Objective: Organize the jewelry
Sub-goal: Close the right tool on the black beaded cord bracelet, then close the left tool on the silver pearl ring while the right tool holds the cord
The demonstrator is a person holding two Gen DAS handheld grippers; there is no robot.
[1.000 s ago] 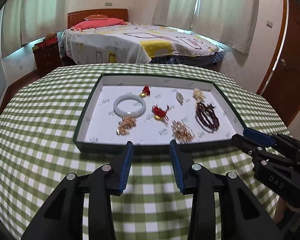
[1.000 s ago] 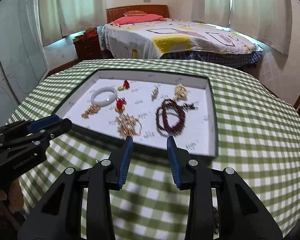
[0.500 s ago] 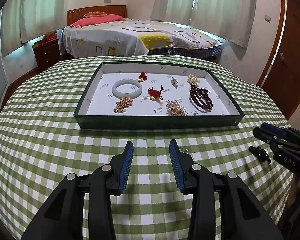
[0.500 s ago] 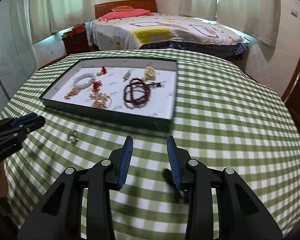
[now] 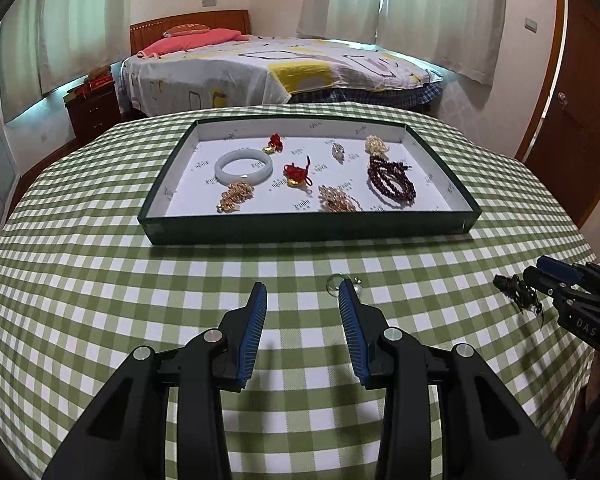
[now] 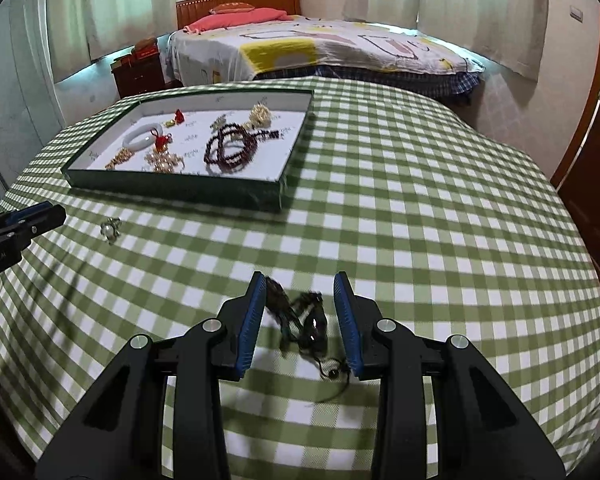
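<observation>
A dark green tray (image 5: 308, 228) with a white floor holds a jade bangle (image 5: 243, 166), a dark red bead string (image 5: 392, 182), red knots and gold pieces. The tray also shows in the right wrist view (image 6: 172, 188). A small silver piece (image 5: 336, 281) lies on the checked cloth just past my left gripper (image 5: 302, 294), which is open and empty. It also shows in the right wrist view (image 6: 110, 230). My right gripper (image 6: 299, 286) is open, with a dark beaded cord piece (image 6: 304, 320) lying on the cloth between its fingers. The cord piece also shows in the left wrist view (image 5: 516, 288).
The green checked table (image 5: 100, 300) drops off at the near and right edges. A bed (image 5: 284, 68) and a red nightstand (image 5: 94, 110) stand behind it. A wooden door (image 5: 580, 120) is on the right.
Both grippers have pulled back from the tray toward the near side of the table. The right gripper has come over the dark cord piece. The left now sits behind the silver piece.
</observation>
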